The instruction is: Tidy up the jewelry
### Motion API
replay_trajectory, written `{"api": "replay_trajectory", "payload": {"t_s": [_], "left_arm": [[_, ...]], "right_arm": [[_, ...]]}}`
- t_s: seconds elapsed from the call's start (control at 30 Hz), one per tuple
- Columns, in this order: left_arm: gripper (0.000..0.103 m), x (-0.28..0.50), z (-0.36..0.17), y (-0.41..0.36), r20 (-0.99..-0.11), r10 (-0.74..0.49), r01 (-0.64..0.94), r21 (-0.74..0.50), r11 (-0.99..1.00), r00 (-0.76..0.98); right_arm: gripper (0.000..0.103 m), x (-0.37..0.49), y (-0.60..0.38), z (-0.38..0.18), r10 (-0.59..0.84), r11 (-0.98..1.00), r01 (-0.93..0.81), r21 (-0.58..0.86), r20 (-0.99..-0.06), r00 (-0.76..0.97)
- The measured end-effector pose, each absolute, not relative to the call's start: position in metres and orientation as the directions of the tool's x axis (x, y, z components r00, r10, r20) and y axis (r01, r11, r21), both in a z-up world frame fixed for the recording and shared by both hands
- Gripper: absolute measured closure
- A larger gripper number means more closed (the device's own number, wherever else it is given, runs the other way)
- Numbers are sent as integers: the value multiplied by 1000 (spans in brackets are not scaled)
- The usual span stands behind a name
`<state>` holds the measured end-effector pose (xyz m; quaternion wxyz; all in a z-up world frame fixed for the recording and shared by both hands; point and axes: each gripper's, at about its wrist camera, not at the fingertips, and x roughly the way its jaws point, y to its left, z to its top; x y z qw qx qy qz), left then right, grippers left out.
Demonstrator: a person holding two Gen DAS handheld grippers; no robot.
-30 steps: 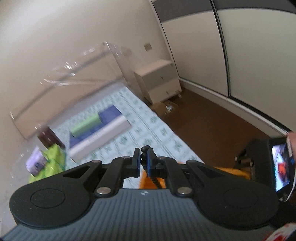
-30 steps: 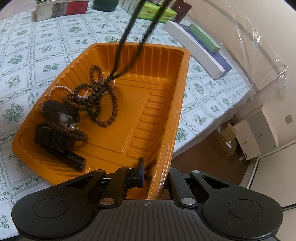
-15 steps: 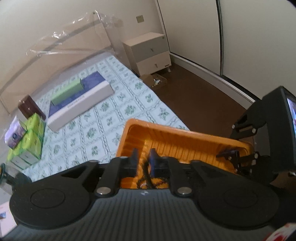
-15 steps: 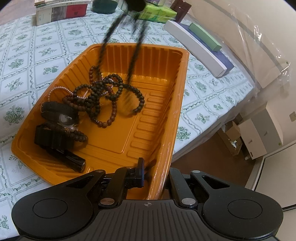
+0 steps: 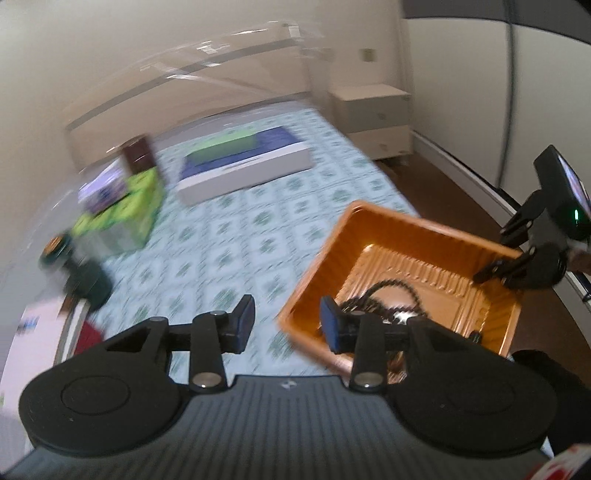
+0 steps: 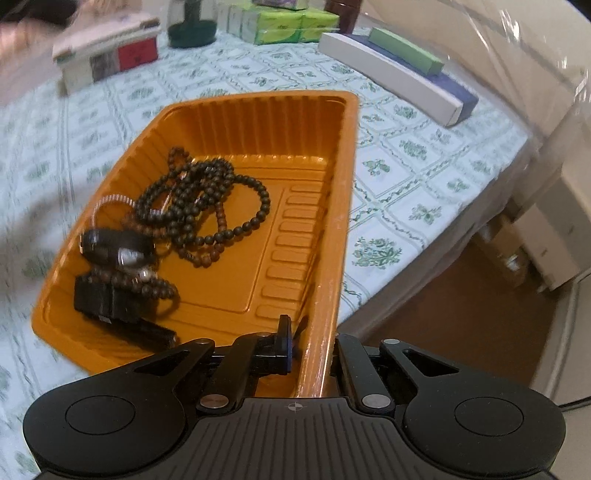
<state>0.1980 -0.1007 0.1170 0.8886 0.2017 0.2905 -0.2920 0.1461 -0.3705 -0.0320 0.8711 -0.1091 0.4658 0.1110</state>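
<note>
Floral tablecloth (image 5: 236, 236) ahead, blurred; left gripper (image 5: 287, 325) empty, jaws just been opening, spread wide; orange tray (image 5: 314, 280) ahead to its right. Right wrist: right gripper (image 6: 314, 350) clamped on tray's near rim; dark bead necklace (image 6: 207, 199) lies inside, ahead-left, beside black watch (image 6: 114, 249).

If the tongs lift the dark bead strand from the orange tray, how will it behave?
The bead strand is probably floppy: it lies in loose loops. It may snag, since it overlaps other beads. It looks light, so the tray likely stays put.

Green boxes (image 6: 291, 26), a white-and-blue box (image 6: 399, 74), perhaps a dark jar (image 6: 192, 26).
</note>
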Motion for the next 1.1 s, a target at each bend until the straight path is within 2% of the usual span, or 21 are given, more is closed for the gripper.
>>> {"api": "replay_trajectory", "payload": {"t_s": [0.27, 0.6, 0.63, 0.67, 0.7, 0.73, 0.77, 0.87, 0.93, 1.0, 1.1], "left_arm": [[66, 160, 90, -15, -647, -286, 434, 77, 898, 707], [59, 109, 57, 37, -654, -224, 233, -75, 970, 723], [57, 103, 54, 39, -653, -222, 220, -87, 972, 724], [52, 98, 51, 41, -652, -217, 203, -98, 974, 727], [44, 94, 49, 42, -650, -212, 187, -109, 976, 729], [40, 89, 46, 43, -648, -209, 171, -122, 978, 732], [33, 85, 43, 43, -645, -205, 156, -132, 979, 736], [15, 71, 35, 44, -634, -174, 92, -161, 983, 754], [10, 63, 30, 46, -633, -166, 48, -199, 979, 756], [1, 55, 25, 45, -641, -144, -4, -224, 974, 754], [0, 43, 18, 40, -657, -130, -45, -243, 969, 742]], "right_arm": [[100, 175, -388, -43, 242, 959, -258, 120, -823, 515], [98, 175, -391, -67, 369, 930, -208, 304, -755, 542], [93, 173, -395, -67, 384, 923, -197, 331, -740, 552], [73, 170, -399, -66, 389, 919, -180, 352, -727, 566], [58, 167, -404, -64, 388, 917, -161, 366, -714, 583], [32, 163, -408, -62, 381, 916, -146, 373, -701, 602], [27, 156, -412, -59, 367, 918, -128, 374, -685, 630], [27, 139, -421, -49, 333, 924, -91, 373, -663, 670], [27, 123, -422, -40, 290, 935, -60, 349, -658, 695], [26, 106, -416, -31, 245, 950, -41, 309, -657, 713], [25, 82, -402, -17, 208, 964, -37, 264, -656, 726]]}}
